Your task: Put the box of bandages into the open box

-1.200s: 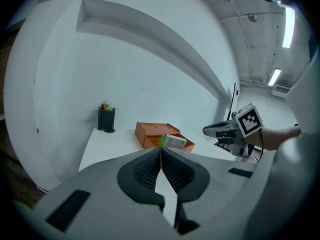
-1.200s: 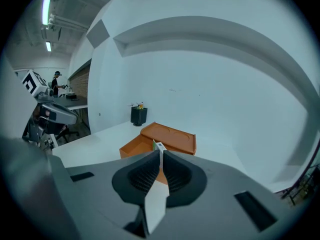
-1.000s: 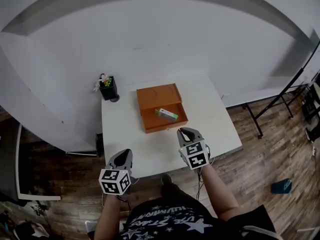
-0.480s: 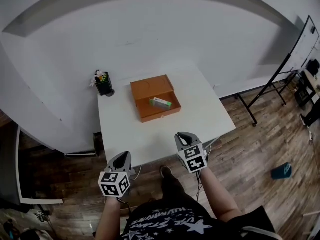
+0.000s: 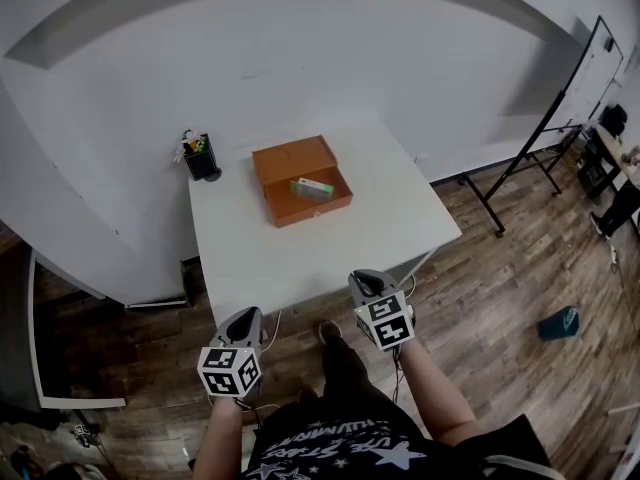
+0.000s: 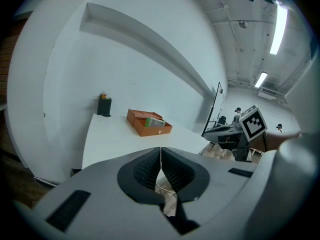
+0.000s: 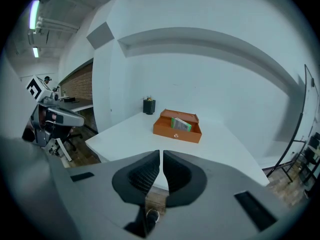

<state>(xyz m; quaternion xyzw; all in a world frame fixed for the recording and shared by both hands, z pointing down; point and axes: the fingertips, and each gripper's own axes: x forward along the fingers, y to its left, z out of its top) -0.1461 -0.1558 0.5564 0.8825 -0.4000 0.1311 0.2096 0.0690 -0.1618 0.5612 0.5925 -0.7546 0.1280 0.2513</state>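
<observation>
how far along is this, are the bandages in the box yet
Done: the box of bandages lies inside the open box on the table. In hand: nothing; the left gripper and right gripper are both shut and empty, at the table's near side. Left: nothing that shows.

Box of bandages (image 5: 311, 186) in open box (image 5: 312, 211) on table (image 5: 300, 263); holder (image 5: 202, 161) farther left.
</observation>
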